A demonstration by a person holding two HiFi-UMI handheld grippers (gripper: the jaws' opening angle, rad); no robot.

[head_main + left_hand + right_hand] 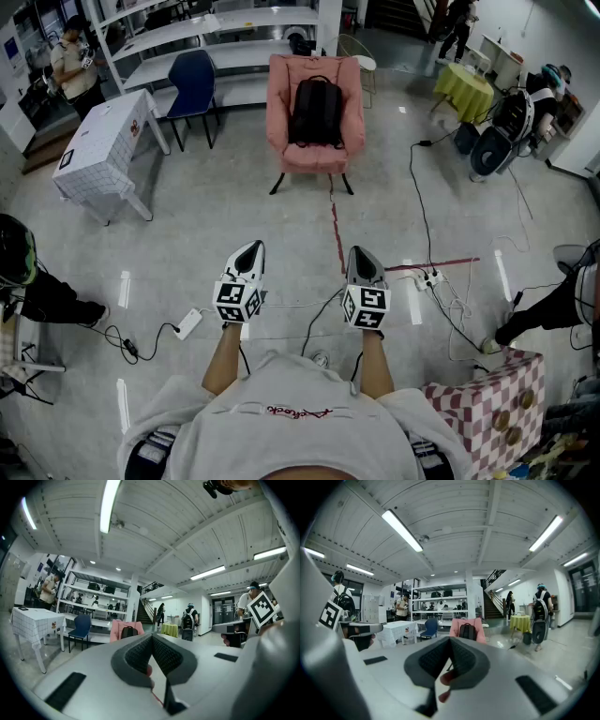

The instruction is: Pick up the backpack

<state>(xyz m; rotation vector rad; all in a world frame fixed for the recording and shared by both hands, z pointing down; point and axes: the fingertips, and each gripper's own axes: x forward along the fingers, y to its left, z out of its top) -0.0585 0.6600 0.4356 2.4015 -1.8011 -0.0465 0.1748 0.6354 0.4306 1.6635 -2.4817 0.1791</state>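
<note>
Backpack (316, 111) is seen propped upright in the pink armchair (279, 103), well apart from the left gripper (249, 251) and the right gripper (362, 255) (held side by side), whose jaws are pressed together on nothing.

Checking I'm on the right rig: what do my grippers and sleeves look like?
Left gripper and right gripper: pale grey tapered shells, dark ribbed pads, and a black-and-white marker cube at the back of each. Short-sleeved pale grey T-shirt with red lettering at the collar.

No legible text; only illegible red script (298, 411) on the grey sweatshirt (281, 380) collar.
</note>
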